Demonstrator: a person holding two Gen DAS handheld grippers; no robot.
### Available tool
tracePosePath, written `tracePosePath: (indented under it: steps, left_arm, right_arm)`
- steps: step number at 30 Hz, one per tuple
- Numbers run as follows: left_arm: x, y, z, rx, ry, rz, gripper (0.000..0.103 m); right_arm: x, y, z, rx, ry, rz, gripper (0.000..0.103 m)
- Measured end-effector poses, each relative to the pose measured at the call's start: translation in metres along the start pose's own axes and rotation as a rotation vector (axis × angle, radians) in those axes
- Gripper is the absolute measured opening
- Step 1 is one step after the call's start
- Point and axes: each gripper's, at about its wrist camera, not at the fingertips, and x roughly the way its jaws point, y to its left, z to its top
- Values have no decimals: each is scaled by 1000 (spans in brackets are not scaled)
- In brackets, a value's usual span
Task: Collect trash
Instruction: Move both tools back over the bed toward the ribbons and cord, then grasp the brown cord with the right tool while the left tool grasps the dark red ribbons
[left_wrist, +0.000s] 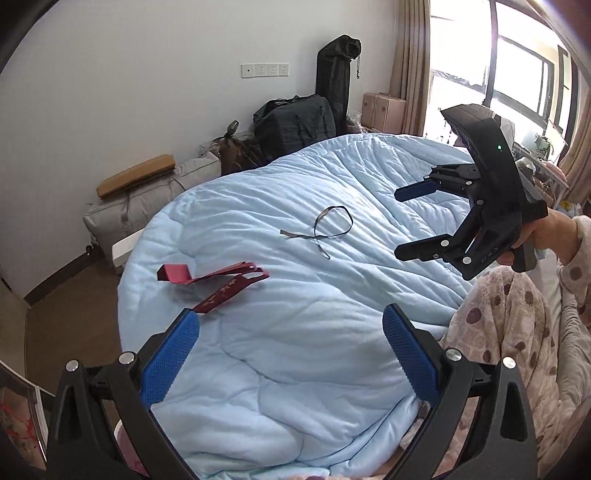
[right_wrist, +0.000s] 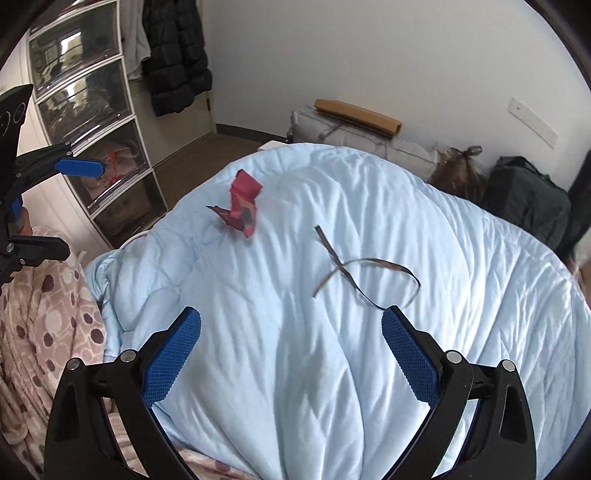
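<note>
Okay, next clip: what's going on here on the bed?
A person holds a two-finger gripper in each hand above a light blue duvet. Both the left gripper and the right gripper are open and empty. Two bits of trash lie on the duvet, apart from each other: a crumpled red paper strip and a thin dark ribbon. Neither has been picked up yet.

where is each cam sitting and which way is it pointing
Left wrist: rides the left claw, faces across the blue quilt toward wall and window; shows its own open blue pads, the right claw and the holding hand.
Right wrist: rides the right claw, faces across the quilt toward drawers and wall; the left claw shows at left.
Shared: quilt, red paper scrap, dark ribbon.
</note>
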Motion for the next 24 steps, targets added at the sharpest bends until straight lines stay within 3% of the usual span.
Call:
tracePosePath:
  steps: [6, 9, 20, 23, 24]
  left_arm:
    - [29, -8, 16, -56, 10, 12, 98]
    - [37, -6, 17, -76, 23, 57, 98]
    - [55, 12, 16, -87, 61, 141, 98]
    - [57, 23, 13, -90, 72, 160, 98]
    - [57, 27, 11, -97, 73, 163, 98]
  right_arm:
    - [-1, -43, -23, 145, -28, -29, 96]
    - [7, -54, -29, 187, -29, -31, 96]
    - [76, -101, -18, 310, 45, -113, 95]
    - [93, -119, -10, 378, 40, -67, 83]
    - [99, -124, -7, 393, 46, -59, 75]
